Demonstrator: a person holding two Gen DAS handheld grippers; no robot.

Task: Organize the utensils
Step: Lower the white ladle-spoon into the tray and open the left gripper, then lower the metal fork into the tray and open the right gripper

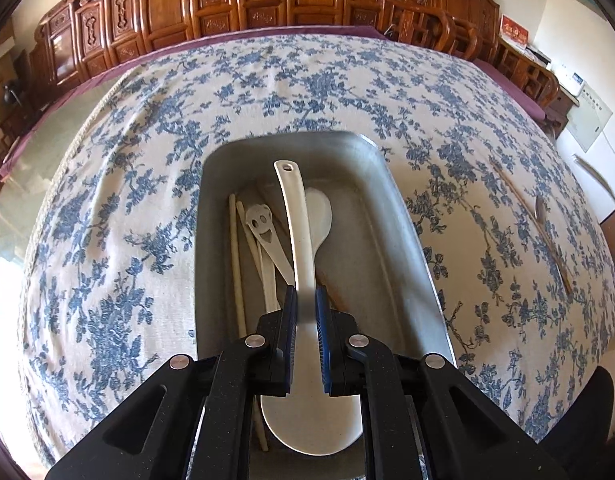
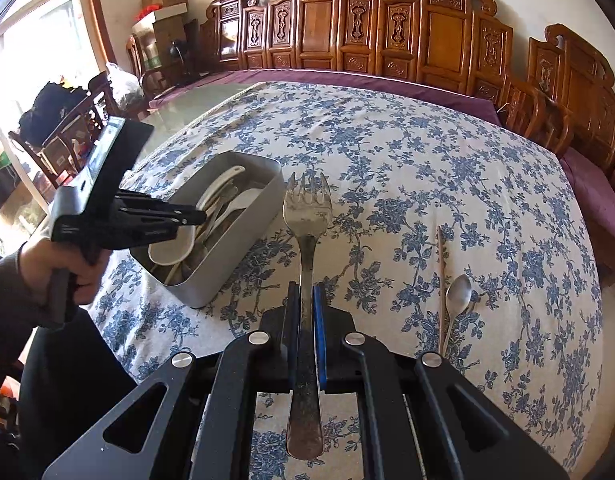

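My left gripper [image 1: 306, 294] is shut on the handle of a white spoon [image 1: 297, 216], which hangs over the open grey metal tin [image 1: 391, 216]; its bowl lies low by my fingers and its handle points away. Inside the tin lie a white spatula with a smiley face [image 1: 260, 222], another white spoon [image 1: 321, 216] and pale chopsticks [image 1: 236, 256]. My right gripper [image 2: 306, 294] is shut on a metal fork [image 2: 307, 216], tines pointing away, above the cloth to the right of the tin [image 2: 249, 216]. The right wrist view shows the left gripper [image 2: 201, 216] over the tin.
A blue-flowered cloth [image 2: 407, 168] covers the table. On it to the right lie a metal spoon [image 2: 457, 296] and a wooden chopstick [image 2: 442, 280]; the same chopstick [image 1: 535, 224] shows at the right of the left wrist view. Carved wooden chairs [image 2: 387, 36] line the far edge.
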